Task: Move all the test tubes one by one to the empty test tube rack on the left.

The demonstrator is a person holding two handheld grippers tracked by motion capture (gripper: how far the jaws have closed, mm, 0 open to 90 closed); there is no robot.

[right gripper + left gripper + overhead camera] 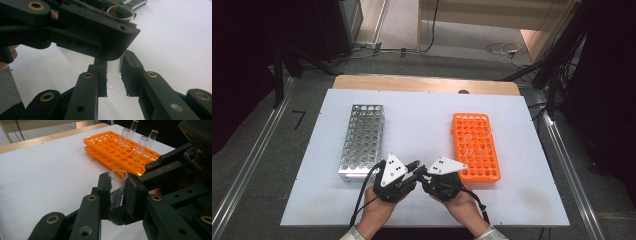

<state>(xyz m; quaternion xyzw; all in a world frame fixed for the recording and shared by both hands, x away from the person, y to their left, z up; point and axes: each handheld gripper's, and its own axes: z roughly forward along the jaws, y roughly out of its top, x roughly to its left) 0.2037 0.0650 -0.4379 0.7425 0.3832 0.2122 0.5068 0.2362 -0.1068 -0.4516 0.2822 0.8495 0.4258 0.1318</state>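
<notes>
Pinching one clear test tube (117, 185), left gripper (117, 192) and right gripper (113, 75) meet beside the orange rack (120, 153).

lab bench, orange tube rack (476, 146) with glass test tubes (140, 146), metal rack (362, 140), white table (422, 125)

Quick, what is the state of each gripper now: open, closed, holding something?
Left gripper: closed on the clear test tube.
Right gripper: closed on the same test tube, lower down.
</notes>
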